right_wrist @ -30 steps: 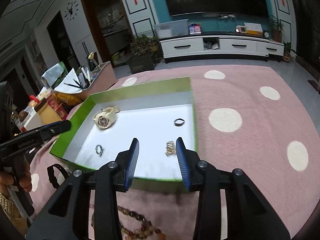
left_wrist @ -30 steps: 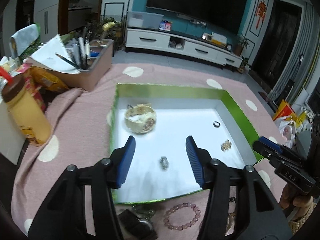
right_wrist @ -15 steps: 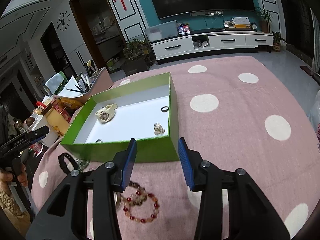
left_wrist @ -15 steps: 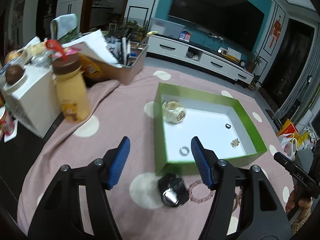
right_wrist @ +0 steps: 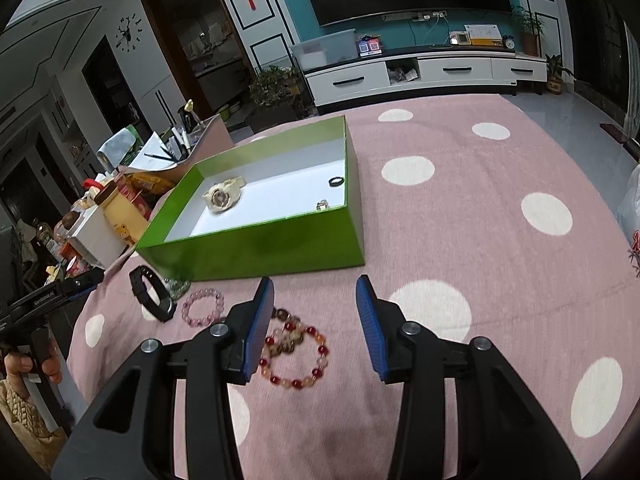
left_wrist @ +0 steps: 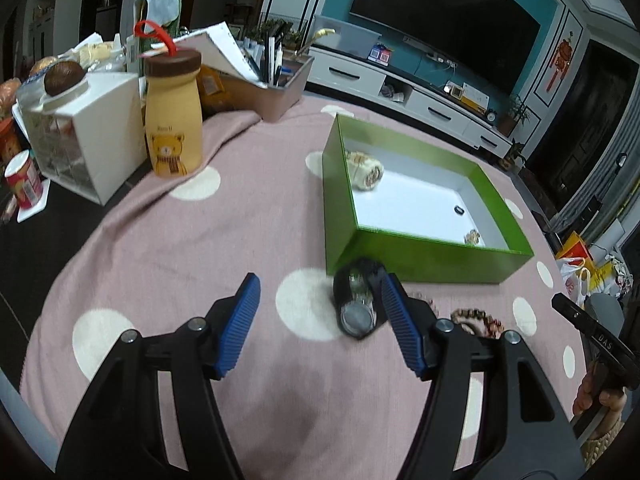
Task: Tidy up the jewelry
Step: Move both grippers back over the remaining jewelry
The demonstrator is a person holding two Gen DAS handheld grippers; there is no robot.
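Both your grippers, left gripper (left_wrist: 320, 316) and right gripper (right_wrist: 316, 316), have fingers wide open, holding nothing. Your black watch (left_wrist: 357, 300) lies on the cloth by the green box (left_wrist: 420, 256). It could slip if you pinch its smooth round side.

Green box (right_wrist: 256, 248) sits open on the pink cloth, with a cream watch (right_wrist: 222, 196), a dark ring (right_wrist: 336, 181) and a small gold piece (right_wrist: 322, 204) inside. Out front: black watch (right_wrist: 154, 300), pink bead bracelet (right_wrist: 203, 307), red bead bracelet (right_wrist: 294, 354).
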